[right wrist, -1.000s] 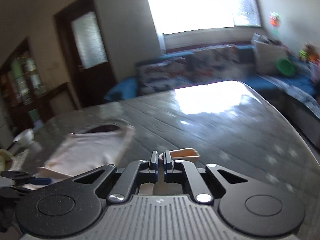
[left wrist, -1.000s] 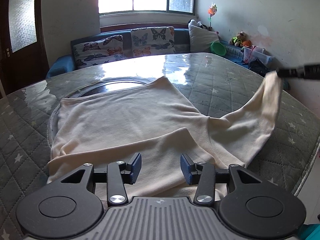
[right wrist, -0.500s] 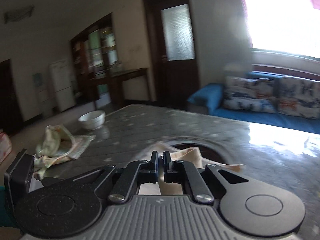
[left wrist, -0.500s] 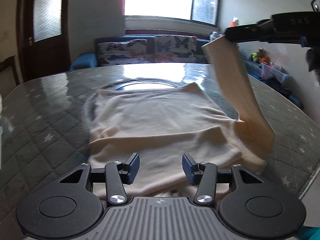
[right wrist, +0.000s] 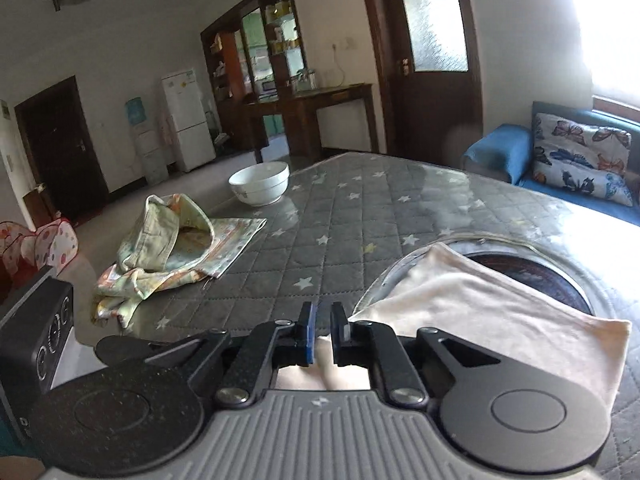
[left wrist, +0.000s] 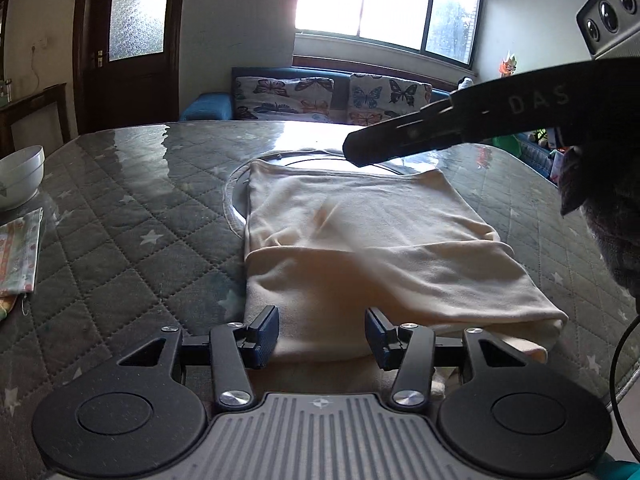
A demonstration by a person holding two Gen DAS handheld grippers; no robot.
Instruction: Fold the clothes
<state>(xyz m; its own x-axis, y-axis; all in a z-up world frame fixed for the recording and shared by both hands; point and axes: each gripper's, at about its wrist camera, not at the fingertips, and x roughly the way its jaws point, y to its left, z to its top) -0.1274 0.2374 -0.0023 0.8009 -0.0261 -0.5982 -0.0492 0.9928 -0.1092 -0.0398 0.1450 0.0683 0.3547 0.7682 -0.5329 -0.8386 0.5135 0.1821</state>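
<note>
While the left tongs (left wrist: 322,334) stand released over the near hem of the cream garment (left wrist: 372,248) at lower centre, the right tongs (right wrist: 323,334) are opening with nothing visibly pinched. Judged from this, the fold laid mid-frame on the quilted surface (left wrist: 132,240) could slide or spring loose if dragged.

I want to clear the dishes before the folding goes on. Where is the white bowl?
The white bowl stands near the table's far edge in the right wrist view, just beyond the crumpled patterned cloth; the left wrist view shows it at the left edge.
</note>
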